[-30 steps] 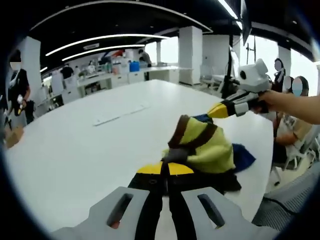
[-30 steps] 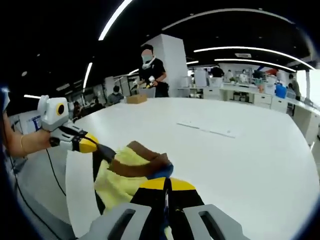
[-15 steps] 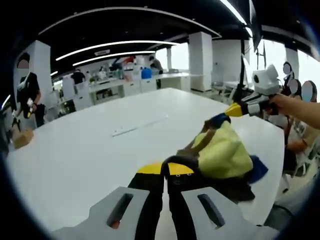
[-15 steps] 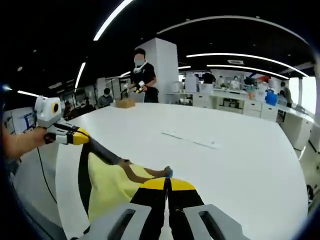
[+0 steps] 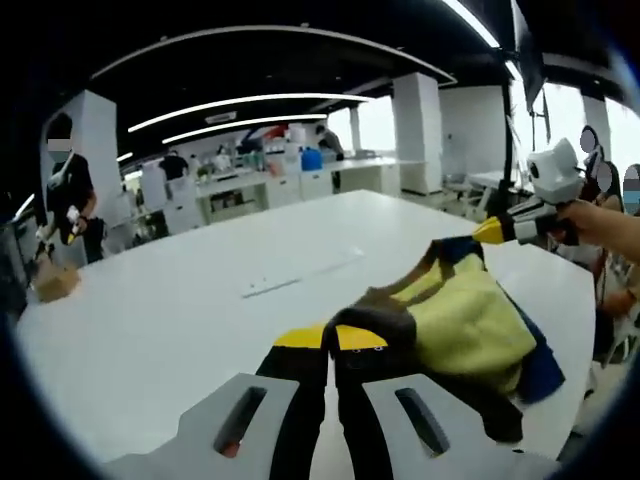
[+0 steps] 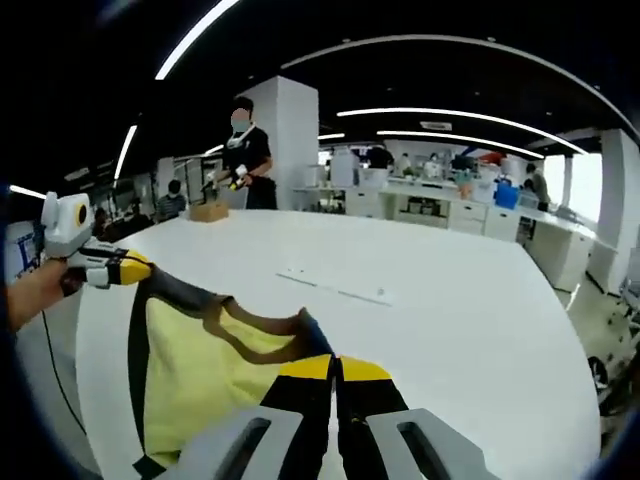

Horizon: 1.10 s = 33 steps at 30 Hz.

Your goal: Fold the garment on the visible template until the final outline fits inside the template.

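The left gripper (image 5: 335,338) is pinching the brown edge of the yellow garment (image 5: 465,318) over the white worktop (image 5: 180,320), jaws closed together. Across the cloth, the right gripper (image 5: 492,231) is gripping its far corner.

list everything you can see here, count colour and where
garment: one, yellow with brown, black and blue trim, held up over the table between both grippers
table: one, white, large, under the garment
strip markings: pale, flat on the table beyond the garment
cardboard box: one, brown, far table edge
people: several, standing in the background
left gripper: black with yellow tips, jaws shut on the garment's brown edge
right gripper: black with yellow tips, jaws shut on the garment
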Each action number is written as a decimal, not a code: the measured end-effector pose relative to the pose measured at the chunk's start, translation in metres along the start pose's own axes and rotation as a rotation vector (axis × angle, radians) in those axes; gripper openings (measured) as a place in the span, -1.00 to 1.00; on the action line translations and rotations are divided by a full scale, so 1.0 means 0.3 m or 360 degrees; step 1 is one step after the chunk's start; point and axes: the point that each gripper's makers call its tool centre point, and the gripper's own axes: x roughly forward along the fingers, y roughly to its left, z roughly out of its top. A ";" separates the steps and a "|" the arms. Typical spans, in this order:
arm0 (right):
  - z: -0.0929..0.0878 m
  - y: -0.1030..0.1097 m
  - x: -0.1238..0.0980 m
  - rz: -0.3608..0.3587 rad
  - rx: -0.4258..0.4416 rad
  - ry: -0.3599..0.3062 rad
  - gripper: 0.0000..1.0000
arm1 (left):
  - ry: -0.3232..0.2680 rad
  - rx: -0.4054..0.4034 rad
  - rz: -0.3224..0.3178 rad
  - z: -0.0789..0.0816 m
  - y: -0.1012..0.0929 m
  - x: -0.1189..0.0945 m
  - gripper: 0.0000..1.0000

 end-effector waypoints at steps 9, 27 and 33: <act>0.018 -0.093 0.099 -0.0160 0.0143 -0.0020 -1.00 | -0.0059 -0.0088 0.0102 0.017 0.058 0.146 -1.00; -0.081 -0.191 0.370 -0.0224 0.0119 0.0153 -1.00 | 0.0168 -0.0040 0.0195 -0.140 0.138 0.392 -1.00; -0.140 -0.213 0.412 -0.0288 0.0088 0.0220 -1.00 | 0.0254 0.0003 0.0171 -0.199 0.132 0.433 -1.00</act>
